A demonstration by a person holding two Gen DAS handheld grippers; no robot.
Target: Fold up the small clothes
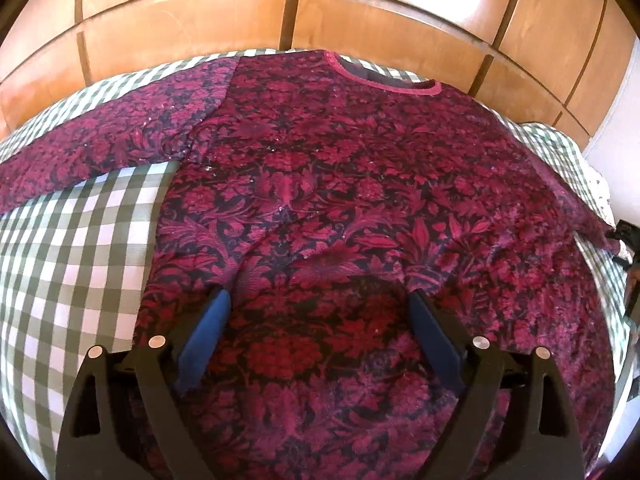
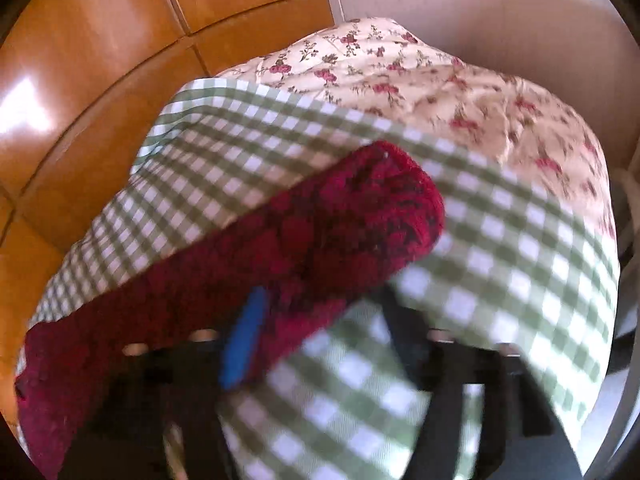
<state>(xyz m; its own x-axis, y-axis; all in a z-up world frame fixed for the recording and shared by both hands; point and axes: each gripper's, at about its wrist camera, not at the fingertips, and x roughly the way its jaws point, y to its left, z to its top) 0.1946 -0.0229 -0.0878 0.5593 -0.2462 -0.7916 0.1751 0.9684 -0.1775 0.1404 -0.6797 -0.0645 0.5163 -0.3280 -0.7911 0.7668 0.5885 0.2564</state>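
Two grippers in play, both with jaws apart and clamping nothing.

Hovering the left gripper over the lower front of the patterned sweater — blue pads spread wide, only flat fabric showing between them, no pinch. Pointing it steeply down at the body panel.

Working the right gripper at the right sleeve — view blurred, fingers reading as apart, with the blue pad against the sleeve's edge and no closed hold visible.

Lying front up on the green checked cloth, with the neckline toward the wooden wardrobe. Stretching the left sleeve out sideways across the checks. Angling the right sleeve out toward the floral quilt, cuff end resting on the checked cloth near the quilt's border.

Judging the step in hand as laying out and squaring up ahead of the first fold, with no fold visible so far.

Calling next, most likely, for closing the right jaws on the sleeve near the cuff and carrying it inward across the chest. Pinning the body flat with the left gripper meanwhile, to avoid dragging the whole garment across the cloth.
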